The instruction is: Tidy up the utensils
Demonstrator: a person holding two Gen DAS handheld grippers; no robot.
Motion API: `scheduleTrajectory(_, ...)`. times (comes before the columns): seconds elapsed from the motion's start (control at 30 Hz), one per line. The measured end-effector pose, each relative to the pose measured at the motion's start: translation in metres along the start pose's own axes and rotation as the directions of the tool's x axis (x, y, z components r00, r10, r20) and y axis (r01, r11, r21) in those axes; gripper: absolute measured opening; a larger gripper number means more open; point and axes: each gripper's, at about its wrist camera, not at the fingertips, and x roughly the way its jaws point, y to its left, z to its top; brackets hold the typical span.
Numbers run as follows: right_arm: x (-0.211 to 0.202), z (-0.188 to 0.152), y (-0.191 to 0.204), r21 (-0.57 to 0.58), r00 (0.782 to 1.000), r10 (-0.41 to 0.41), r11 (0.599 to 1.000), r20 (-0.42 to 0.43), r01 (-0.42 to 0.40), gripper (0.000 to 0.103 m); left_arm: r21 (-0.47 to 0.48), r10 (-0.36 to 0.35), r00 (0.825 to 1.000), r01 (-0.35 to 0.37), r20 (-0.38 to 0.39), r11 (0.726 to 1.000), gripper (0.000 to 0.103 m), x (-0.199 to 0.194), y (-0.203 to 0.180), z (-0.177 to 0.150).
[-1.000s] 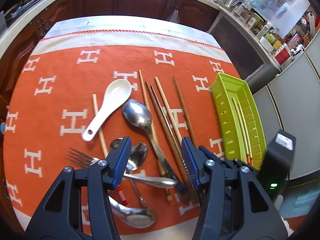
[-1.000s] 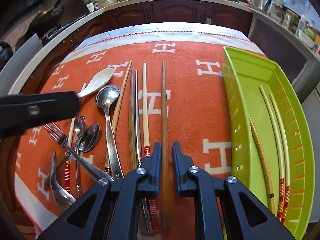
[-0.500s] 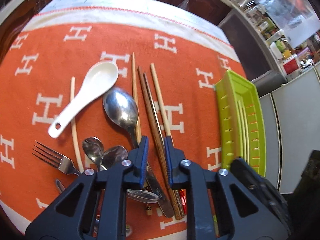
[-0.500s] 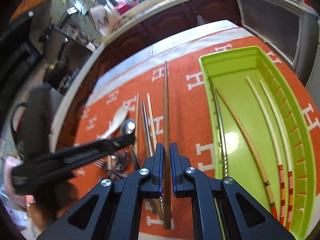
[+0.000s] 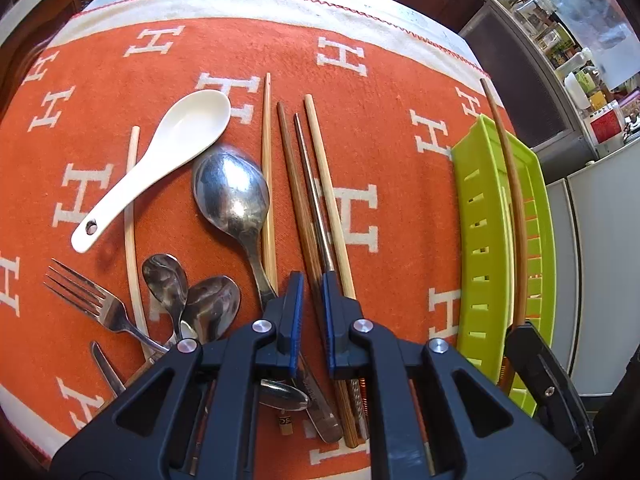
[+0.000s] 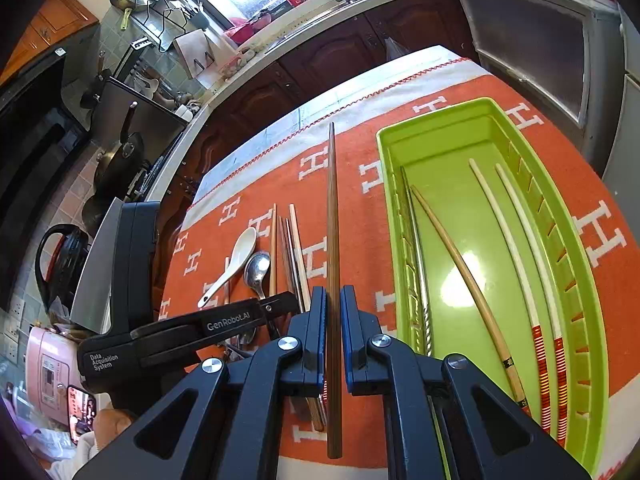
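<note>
Utensils on the orange cloth point(image 5: 380, 80) over the table, left to right: fork point(image 5: 92, 300), white spoon point(image 5: 160, 160), steel spoons, chopsticks. Left tongs point(image 5: 309, 300), jaws just closing, pinch a dark chopstick point(image 5: 298, 200). Right tongs point(image 6: 331, 320) clamp a brown chopstick point(image 6: 332, 220), lifted beside the green tray point(image 6: 386, 200) holding five sticks.

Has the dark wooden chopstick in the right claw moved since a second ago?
Yes. The dark chopstick, then flat on the orange cloth, is lifted off it in the right claw, closer to the green tray.
</note>
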Motion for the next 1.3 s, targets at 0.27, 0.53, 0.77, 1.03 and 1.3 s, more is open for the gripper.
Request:
scheduleTrajectory(0.27, -0.001, -0.002, -0.002, 0.001, 1.0, -0.014, 1.0, 0.002, 0.014, 0.006, 0.054, 0.11, 0.989, -0.116, 0.101, 0.992, 0.01, 0.001, -0.017, -0.014)
scheduleTrajectory(0.53, -0.005, -0.006, -0.003, 0.0, 1.0, -0.025, 1.0, 0.004, 0.025, 0.006, 0.129, 0.231, 0.939, -0.27, 0.255, 0.954, 0.008, 0.001, -0.039, -0.044)
scheduleTrajectory(0.77, -0.012, -0.01, -0.006, 0.012, 1.0, -0.022, 1.0, 0.014, 0.022, 0.006, 0.115, 0.166, 0.964, -0.193, 0.21, 0.974, 0.004, -0.002, -0.031, -0.038)
scheduleTrajectory(1.03, -0.035, -0.011, -0.005, 0.006, 0.998, -0.02, 1.0, 0.055, 0.02, 0.006, 0.089, 0.094, 0.971, -0.116, 0.22, 0.989, 0.003, -0.033, -0.03, -0.04)
scheduleTrajectory(1.3, -0.054, -0.008, -0.023, 0.003, 0.997, -0.054, 0.999, 0.062, 0.054, 0.006, 0.123, -0.03, 0.97, 0.0, 0.242, 0.992, 0.004, -0.081, -0.052, -0.032)
